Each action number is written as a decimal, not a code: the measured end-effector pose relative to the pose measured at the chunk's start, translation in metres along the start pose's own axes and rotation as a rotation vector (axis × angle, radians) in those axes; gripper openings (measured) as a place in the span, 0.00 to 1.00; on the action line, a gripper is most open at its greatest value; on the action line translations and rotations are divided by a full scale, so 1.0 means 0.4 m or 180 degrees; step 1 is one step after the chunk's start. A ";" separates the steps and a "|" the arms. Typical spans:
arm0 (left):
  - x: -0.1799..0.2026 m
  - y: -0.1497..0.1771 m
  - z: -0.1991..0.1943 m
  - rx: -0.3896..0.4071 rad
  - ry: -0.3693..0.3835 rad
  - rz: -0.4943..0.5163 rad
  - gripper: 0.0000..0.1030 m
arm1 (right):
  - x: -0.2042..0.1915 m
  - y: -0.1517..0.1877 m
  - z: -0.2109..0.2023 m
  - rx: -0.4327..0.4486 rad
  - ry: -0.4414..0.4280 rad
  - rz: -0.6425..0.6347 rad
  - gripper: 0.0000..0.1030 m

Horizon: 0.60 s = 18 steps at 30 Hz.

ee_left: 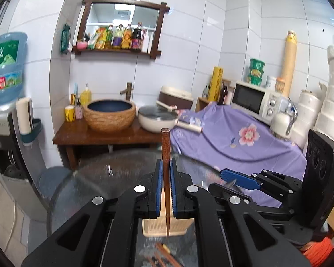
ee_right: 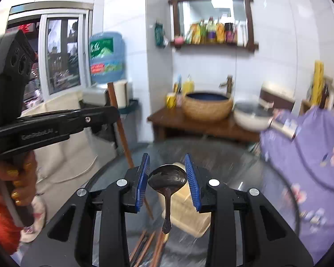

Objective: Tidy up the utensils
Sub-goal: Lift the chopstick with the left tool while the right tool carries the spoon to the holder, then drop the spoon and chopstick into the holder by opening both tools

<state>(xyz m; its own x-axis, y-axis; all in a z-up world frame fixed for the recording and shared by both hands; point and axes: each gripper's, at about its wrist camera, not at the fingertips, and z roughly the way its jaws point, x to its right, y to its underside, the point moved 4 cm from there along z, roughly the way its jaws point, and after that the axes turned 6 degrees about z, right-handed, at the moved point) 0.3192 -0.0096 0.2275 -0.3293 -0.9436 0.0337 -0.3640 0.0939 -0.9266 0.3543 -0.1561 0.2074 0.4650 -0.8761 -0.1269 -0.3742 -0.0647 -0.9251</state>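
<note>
My left gripper (ee_left: 166,164) is shut on a brown chopstick (ee_left: 164,146), which stands upright between the blue pads with its thin tip hanging down. Below it lies a beige slotted basket (ee_left: 158,228) on the round glass table (ee_left: 89,189), with several more chopsticks (ee_left: 163,254) in front. My right gripper (ee_right: 167,162) is shut on the bowl of a dark spoon (ee_right: 167,178); the handle hangs down over the basket (ee_right: 189,213). In the right wrist view the left gripper (ee_right: 95,114) is at the left, held by a person's hand (ee_right: 17,178), its chopstick (ee_right: 122,133) slanting downward.
Beyond the table stands a wooden stand (ee_left: 100,136) with a woven basin (ee_left: 110,116) and a white pan (ee_left: 155,120). A purple floral cloth (ee_left: 233,142), a microwave (ee_left: 253,102) and stacked paper rolls (ee_left: 331,102) are at the right. A water dispenser (ee_left: 4,111) is at the left.
</note>
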 end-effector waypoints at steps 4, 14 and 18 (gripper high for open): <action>0.002 -0.072 0.014 0.0096 -0.0104 -0.0004 0.07 | 0.028 -0.070 0.026 0.0117 0.0160 -0.0044 0.33; -0.045 -0.057 0.146 0.0079 -0.0473 -0.0105 0.07 | 0.083 0.015 0.150 0.0055 0.0432 -0.0091 0.33; -0.061 -0.001 0.203 -0.0063 -0.0431 -0.0217 0.07 | 0.091 0.075 0.191 -0.0008 0.0494 -0.0108 0.33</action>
<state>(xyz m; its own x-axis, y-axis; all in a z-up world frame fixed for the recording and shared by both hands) 0.3982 -0.0122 0.1968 -0.1831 -0.9821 0.0443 -0.3992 0.0331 -0.9163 0.4213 -0.1534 0.1477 0.3480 -0.9367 -0.0386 -0.3626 -0.0965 -0.9269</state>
